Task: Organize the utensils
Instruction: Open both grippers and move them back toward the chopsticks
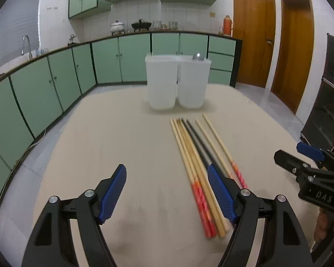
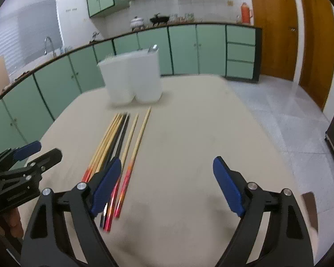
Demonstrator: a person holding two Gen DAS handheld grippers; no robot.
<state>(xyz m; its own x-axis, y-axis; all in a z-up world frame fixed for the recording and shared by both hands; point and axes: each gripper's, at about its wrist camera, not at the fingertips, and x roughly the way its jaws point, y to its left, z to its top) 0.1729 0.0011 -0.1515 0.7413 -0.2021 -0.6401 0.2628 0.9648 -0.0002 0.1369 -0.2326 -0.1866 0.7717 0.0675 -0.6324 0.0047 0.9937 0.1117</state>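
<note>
Roughly eight chopsticks, two containers

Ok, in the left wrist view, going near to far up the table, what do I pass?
Left hand-held gripper → chopsticks lying flat on the table → two white containers side by side → green base cabinets → counter with pots.

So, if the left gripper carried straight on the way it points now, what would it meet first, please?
Probably bare table first; the left gripper is open, with the chopsticks lying off to its right side. Further along stand the white containers, though depth is hard to judge.
</note>
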